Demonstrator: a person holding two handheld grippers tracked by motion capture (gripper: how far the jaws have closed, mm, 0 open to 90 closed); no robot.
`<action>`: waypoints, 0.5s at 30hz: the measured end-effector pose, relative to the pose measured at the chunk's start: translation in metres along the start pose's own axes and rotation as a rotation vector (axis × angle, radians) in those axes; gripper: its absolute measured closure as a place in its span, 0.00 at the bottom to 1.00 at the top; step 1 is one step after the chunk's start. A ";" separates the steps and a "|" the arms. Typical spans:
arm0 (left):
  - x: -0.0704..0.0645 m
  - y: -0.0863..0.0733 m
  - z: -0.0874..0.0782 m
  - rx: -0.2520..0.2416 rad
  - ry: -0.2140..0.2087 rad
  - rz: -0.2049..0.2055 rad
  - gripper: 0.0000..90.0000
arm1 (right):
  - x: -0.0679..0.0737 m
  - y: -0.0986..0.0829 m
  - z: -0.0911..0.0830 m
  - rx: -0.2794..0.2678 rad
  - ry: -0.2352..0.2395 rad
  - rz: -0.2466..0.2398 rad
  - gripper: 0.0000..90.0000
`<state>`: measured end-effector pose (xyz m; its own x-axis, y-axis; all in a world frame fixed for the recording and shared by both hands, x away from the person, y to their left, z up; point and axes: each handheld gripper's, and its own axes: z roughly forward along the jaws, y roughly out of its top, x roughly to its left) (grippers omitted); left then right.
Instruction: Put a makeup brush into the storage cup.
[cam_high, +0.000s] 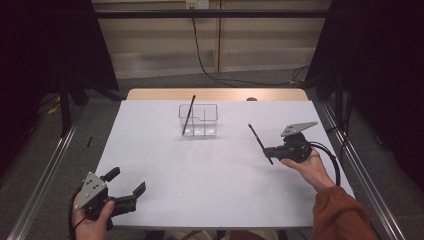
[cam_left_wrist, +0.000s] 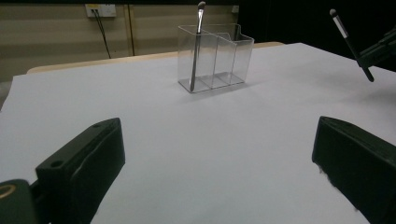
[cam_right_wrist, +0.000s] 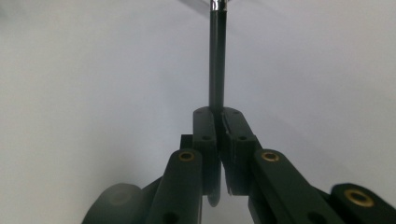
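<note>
A clear three-compartment organizer (cam_high: 199, 120) (cam_left_wrist: 219, 56) stands on the white table (cam_high: 210, 175), toward the far middle. One dark make-up brush (cam_high: 188, 115) (cam_left_wrist: 196, 46) leans in its left compartment, head up. To the right of the organizer, my right gripper (cam_high: 267, 150) (cam_right_wrist: 218, 114) is shut on a second dark brush (cam_high: 259, 142) (cam_right_wrist: 217, 60) (cam_left_wrist: 348, 39), held above the table and tilted. My left gripper (cam_high: 127, 181) (cam_left_wrist: 219, 126) rests open at the near left corner with nothing between its jaws.
A wooden strip (cam_high: 215, 94) runs along the table's far edge. Metal rails (cam_high: 45, 180) flank the table on both sides, and a black cable (cam_high: 210, 70) trails across the floor behind. A hand and orange sleeve (cam_high: 340, 212) come in at the near right.
</note>
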<state>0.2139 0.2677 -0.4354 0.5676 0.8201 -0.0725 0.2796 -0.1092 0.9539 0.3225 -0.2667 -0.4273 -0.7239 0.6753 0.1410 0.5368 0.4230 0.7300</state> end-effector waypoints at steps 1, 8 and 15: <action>0.000 0.000 0.000 0.001 0.000 -0.003 0.03 | 0.001 0.000 -0.001 -0.017 -0.001 -0.003 0.94; 0.000 0.000 0.000 0.009 0.003 0.004 0.03 | 0.005 -0.007 -0.005 -0.106 -0.011 -0.001 0.94; 0.001 0.000 0.000 0.009 0.002 0.005 0.03 | 0.011 -0.016 -0.004 -0.197 -0.004 0.023 0.94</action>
<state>0.2143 0.2681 -0.4356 0.5672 0.8209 -0.0671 0.2837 -0.1183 0.9516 0.3043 -0.2690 -0.4350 -0.7109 0.6856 0.1568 0.4572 0.2812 0.8437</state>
